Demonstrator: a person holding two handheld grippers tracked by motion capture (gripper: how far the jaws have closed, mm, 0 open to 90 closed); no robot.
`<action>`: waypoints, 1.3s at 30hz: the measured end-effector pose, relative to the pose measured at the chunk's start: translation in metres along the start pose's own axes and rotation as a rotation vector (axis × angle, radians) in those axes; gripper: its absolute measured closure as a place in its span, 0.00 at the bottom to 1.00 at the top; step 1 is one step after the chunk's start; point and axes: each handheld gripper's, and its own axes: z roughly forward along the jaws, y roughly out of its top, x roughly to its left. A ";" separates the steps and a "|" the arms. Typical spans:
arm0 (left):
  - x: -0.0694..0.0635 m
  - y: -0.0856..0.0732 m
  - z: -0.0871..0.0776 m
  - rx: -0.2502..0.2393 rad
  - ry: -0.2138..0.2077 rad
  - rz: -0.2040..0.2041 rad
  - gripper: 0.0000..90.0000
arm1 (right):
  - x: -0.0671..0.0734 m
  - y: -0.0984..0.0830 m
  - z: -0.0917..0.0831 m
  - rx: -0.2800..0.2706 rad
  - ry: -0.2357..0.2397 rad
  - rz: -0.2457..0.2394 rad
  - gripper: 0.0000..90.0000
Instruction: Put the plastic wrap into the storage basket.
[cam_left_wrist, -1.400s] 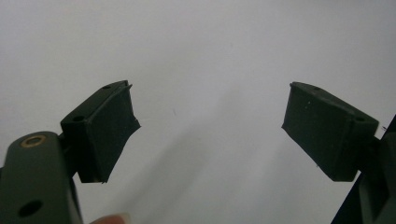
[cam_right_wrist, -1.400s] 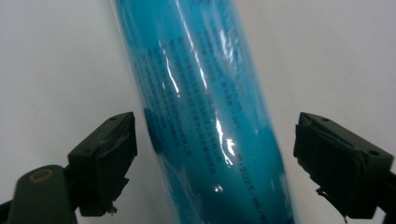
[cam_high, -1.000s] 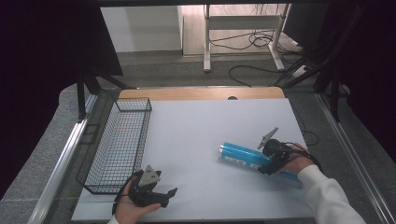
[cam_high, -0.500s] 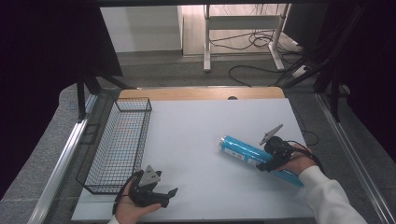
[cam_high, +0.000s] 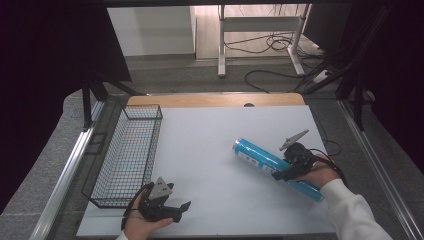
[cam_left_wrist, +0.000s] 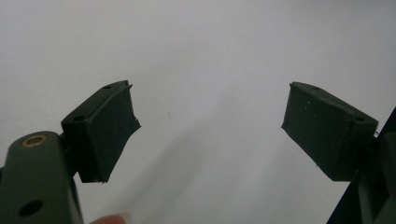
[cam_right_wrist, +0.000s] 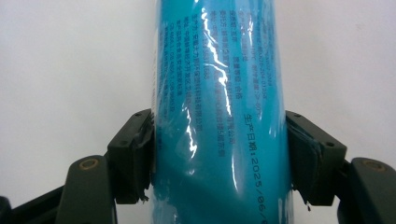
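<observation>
Here the white table (cam_high: 225, 135) spans the high view, with a wooden strip along its far edge. A black wire basket (cam_high: 125, 155) stands along the table's left side, long axis running away from the person. Right of centre lies a blue tube (cam_high: 270, 162), wrapped in shiny film, set at a slant with its far end toward the table's middle and its near end toward the person's right sleeve. The right gripper (cam_high: 285, 172) is clamped across the tube's nearer half; in the right gripper view both jaws press against the tube's (cam_right_wrist: 219, 116) sides, printed text facing the camera. The left gripper (cam_high: 180, 207) sits at the near edge just beside the basket's near corner, held in the left hand (cam_high: 142, 220). In the left gripper view its jaws are spread wide over bare table, gripping nothing.
</observation>
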 end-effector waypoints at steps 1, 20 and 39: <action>0.000 0.000 0.000 -0.001 0.001 0.001 0.18 | 0.003 0.001 -0.001 -0.009 -0.004 0.009 0.36; 0.004 0.002 -0.008 -0.074 0.017 -0.081 0.19 | 0.038 0.020 -0.002 -0.161 0.117 0.103 0.36; 0.020 0.047 -0.004 -0.187 -0.168 -0.272 0.18 | 0.053 0.019 0.008 -0.299 0.197 0.185 0.36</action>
